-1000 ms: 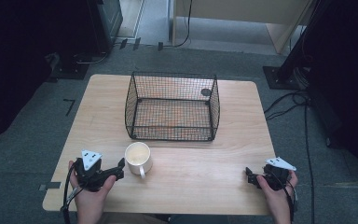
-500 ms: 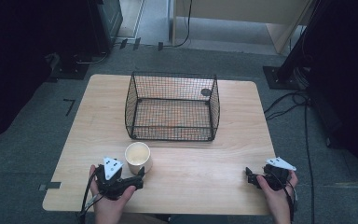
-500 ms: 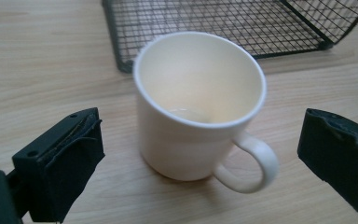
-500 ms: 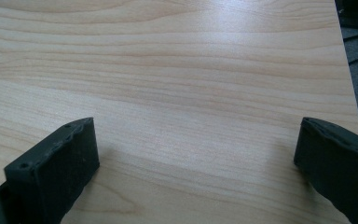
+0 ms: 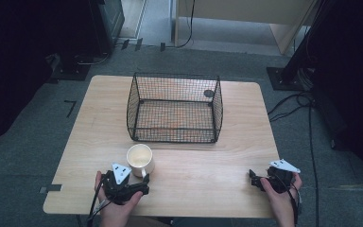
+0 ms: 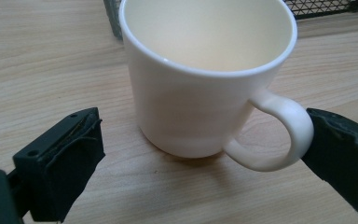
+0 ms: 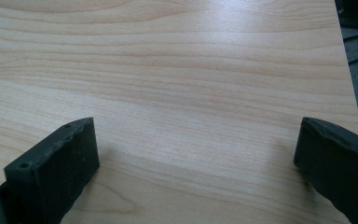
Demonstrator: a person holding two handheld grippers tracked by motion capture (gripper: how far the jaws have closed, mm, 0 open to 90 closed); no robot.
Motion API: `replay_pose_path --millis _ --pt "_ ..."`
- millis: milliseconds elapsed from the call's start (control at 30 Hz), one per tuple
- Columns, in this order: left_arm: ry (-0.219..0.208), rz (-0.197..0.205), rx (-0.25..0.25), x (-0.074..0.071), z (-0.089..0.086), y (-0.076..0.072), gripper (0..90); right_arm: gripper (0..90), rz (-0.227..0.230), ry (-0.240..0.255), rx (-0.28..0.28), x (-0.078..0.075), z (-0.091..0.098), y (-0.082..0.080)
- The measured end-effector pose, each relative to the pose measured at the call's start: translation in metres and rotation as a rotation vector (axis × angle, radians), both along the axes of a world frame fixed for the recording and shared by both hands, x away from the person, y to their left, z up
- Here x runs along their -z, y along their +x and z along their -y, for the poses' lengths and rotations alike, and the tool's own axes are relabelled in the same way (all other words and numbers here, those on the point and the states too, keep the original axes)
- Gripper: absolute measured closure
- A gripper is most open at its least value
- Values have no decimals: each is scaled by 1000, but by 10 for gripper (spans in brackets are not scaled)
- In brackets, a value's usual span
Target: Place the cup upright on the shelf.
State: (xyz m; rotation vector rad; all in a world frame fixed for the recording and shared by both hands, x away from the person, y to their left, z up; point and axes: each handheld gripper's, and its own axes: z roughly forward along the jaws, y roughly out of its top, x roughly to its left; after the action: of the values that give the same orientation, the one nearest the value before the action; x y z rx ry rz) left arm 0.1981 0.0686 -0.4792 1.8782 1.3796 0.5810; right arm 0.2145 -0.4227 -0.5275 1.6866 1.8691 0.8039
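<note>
A cream mug (image 5: 140, 159) stands upright and empty on the wooden table (image 5: 217, 165), just in front of the wire basket (image 5: 175, 108). My left gripper (image 5: 139, 182) sits at the mug's near side, open, jaws spread wide. In the left gripper view the mug (image 6: 205, 84) fills the gap between the jaws. Its handle (image 6: 279, 140) curves out right up against the right-hand jaw; I cannot tell if they touch. My right gripper (image 5: 255, 178) rests open near the front right corner, with bare wood (image 7: 191, 93) between its jaws.
The black wire basket is empty and open-topped at the table's middle back. A small dark round spot (image 5: 208, 93) shows at its far right corner. Cables (image 5: 302, 101) lie on the grey floor to the right. The table's front edge is close under both hands.
My left gripper has slid right along the front edge, from left of the mug to just in front of it, and turned its jaws toward the mug. The right gripper has stayed put.
</note>
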Motion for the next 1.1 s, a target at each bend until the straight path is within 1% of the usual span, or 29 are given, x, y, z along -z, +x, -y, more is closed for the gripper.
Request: replay_pose_path --millis 67,100,133,167,233,267,300,333,400,433,467,533,567,600,633,667,700,767,867,967,1100 --pt "-4 14 15 0 -4 -1 55 0 0 0 0 0 0 0" --pt "-4 14 15 0 -4 -1 87 0 0 0 0 0 0 0" --pt "-6 27 22 0 -6 -2 147 0 0 0 0 0 0 0" --pt "-3 53 27 0 -11 -5 187 0 0 0 0 0 0 0" --pt "-10 72 34 1 -17 -6 329 0 0 0 0 0 0 0" --pt "-10 72 34 1 -17 -6 394 0 0 0 0 0 0 0" --pt "-15 74 41 1 -19 -7 394 0 0 0 0 0 0 0" --pt "-29 71 66 3 -24 -7 504 0 0 0 0 0 0 0" --pt "-24 71 68 4 -25 -7 554 0 0 0 0 0 0 0" --pt "-18 70 72 4 -25 -7 606 0 0 0 0 0 0 0" --pt "-15 71 77 5 -25 -6 606 0 0 0 0 0 0 0" --pt "16 75 79 5 -22 -5 671 0 0 0 0 0 0 0" --pt "19 73 87 5 -22 -3 690 0 0 0 0 0 0 0" --pt "19 73 87 5 -22 -3 698 0 0 0 0 0 0 0" --pt "34 81 91 4 -20 0 695 0 0 0 0 0 0 0" --pt "38 84 87 3 -20 1 699 0 0 0 0 0 0 0" --pt "43 85 89 3 -20 2 719 0 0 0 0 0 0 0" --pt "47 88 91 3 -20 2 793 0 0 0 0 0 0 0" --pt "36 85 106 2 -27 4 803 0 0 0 0 0 0 0" --pt "25 112 113 0 -31 4 808 0 0 0 0 0 0 0" --pt "43 138 134 -6 -33 3 810 0 0 0 0 0 0 0"
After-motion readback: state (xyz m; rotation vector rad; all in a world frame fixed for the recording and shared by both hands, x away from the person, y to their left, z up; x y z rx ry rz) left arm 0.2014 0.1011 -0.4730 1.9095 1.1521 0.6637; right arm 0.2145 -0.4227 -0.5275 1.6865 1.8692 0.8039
